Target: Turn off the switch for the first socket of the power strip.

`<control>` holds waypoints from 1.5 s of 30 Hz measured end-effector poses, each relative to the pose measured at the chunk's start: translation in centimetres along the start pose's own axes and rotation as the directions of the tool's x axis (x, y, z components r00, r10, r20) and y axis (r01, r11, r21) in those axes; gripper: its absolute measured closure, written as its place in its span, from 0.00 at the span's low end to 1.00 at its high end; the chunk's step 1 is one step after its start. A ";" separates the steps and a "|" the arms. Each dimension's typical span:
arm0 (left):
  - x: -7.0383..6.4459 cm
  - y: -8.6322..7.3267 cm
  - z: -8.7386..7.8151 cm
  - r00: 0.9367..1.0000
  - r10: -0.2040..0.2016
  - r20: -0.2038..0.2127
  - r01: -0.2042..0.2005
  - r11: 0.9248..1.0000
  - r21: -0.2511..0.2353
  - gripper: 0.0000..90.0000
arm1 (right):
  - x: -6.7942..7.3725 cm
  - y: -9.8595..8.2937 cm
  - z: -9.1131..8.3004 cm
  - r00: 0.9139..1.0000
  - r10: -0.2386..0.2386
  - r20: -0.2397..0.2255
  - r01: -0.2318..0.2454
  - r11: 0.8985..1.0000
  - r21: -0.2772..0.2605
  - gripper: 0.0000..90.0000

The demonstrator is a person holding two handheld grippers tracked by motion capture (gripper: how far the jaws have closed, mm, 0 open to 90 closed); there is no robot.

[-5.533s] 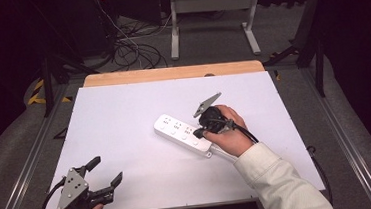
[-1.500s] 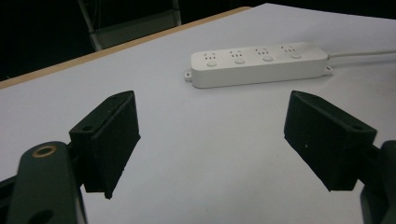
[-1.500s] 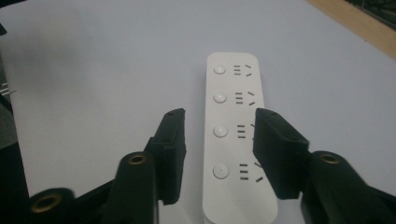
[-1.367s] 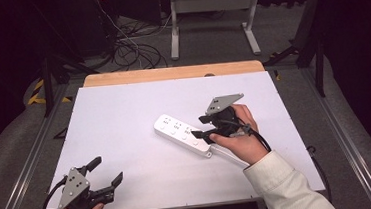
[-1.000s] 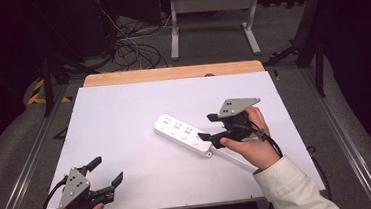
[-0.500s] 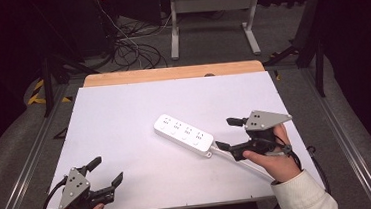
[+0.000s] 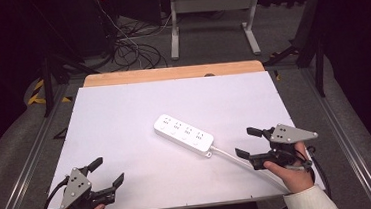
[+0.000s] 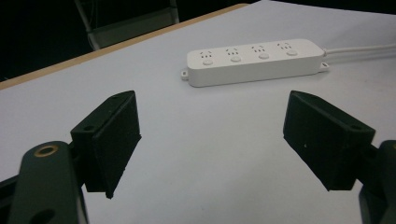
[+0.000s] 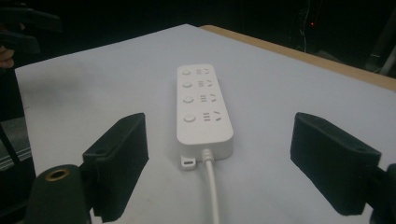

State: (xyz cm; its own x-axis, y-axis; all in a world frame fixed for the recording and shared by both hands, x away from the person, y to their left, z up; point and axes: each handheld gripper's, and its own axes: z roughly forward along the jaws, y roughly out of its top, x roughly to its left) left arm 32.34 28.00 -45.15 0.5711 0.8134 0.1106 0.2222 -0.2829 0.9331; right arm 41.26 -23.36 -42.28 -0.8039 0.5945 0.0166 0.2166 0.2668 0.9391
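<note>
White sheeting covers the table (image 7: 124,119), with a strip of bare wood along its far edge and dark floor, tangled cables and a metal frame beyond.

Between the wide-spread black jaws of the right gripper (image 7: 249,143), seen in the right gripper view, nothing is held; the jaws frame the cord end of the white plastic four-outlet power strip (image 7: 184,134), which lies a little ahead of them on the sheet. The left gripper (image 7: 106,173) has its jaws equally wide apart and empty, hovering at the near left corner of the table, well apart from the strip.

The power strip lies flat, outlets up, near the middle of the table, slightly right of centre. Its long axis runs diagonally in the high view: the free end points toward the far left, the cord end toward the near right. From that end a white cord (image 7: 238,161) trails on toward the right gripper and the near edge.

All sides of the strip have open sheet around them, the widest stretch to the left and far side.

Each outlet has a round button beside it, and a small mounting tab (image 9: 188,162) sticks out at the cord end.
</note>
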 end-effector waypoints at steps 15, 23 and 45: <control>0.0 0.0 -0.1 1.000 0.005 0.005 -0.005 1.000 0.000 0.21 | -1.4 -5.3 -0.2 0.996 0.077 0.053 -0.080 0.995 0.061 0.19; 0.0 0.0 -0.1 1.000 0.004 0.007 -0.004 1.000 0.002 0.21 | -1.1 -6.4 -0.7 0.996 0.069 0.064 -0.073 0.995 0.066 0.18; 0.0 0.0 0.0 1.000 0.009 -0.005 -0.009 1.000 -0.006 0.21 | -0.9 -6.6 -1.1 0.994 0.063 0.088 -0.068 0.996 0.058 0.21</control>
State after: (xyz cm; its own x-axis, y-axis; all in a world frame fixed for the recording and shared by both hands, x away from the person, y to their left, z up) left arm 32.29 28.03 -45.17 0.5690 0.8134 0.1209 0.2120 -0.2871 0.9341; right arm 39.96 -26.48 -48.14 -0.7369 0.6744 0.0455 0.3030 0.2694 0.9141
